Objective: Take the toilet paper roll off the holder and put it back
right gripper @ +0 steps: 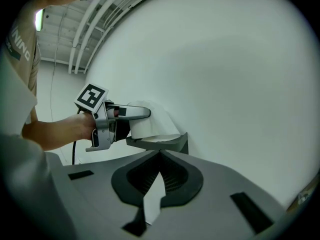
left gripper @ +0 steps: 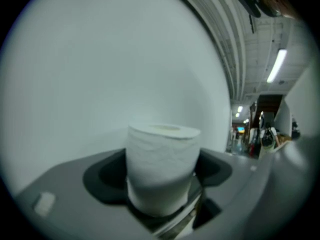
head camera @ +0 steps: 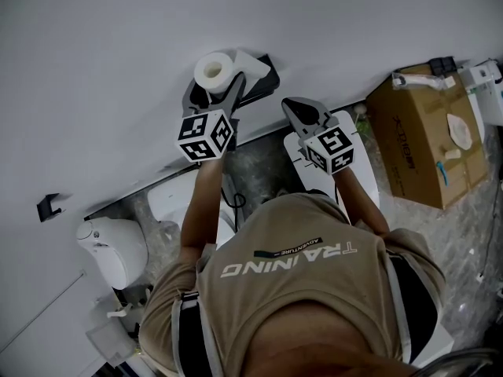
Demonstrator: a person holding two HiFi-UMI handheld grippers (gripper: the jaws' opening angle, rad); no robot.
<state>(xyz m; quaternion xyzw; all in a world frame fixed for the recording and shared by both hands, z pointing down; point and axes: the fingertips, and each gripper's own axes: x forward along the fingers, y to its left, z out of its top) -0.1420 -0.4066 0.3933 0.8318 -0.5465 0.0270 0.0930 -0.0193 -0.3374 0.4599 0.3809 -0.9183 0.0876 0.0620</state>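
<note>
The white toilet paper roll (head camera: 212,71) stands upright on a dark holder shelf (head camera: 263,81) fixed to the white wall. My left gripper (head camera: 228,93) reaches in from below and its wide-set jaws lie against both sides of the roll (left gripper: 162,164), shut on it. From the right gripper view, the left gripper (right gripper: 125,114) sits level with the roll (right gripper: 150,121), which rests on the holder (right gripper: 167,143). My right gripper (head camera: 297,104) hangs to the right of the holder, a short way from the wall, its jaws shut with nothing between them (right gripper: 160,156).
A cardboard box (head camera: 424,140) stands on the floor at the right. A white appliance (head camera: 118,246) sits low at the left, and a small black hook (head camera: 49,207) is on the wall. The person's torso fills the lower middle.
</note>
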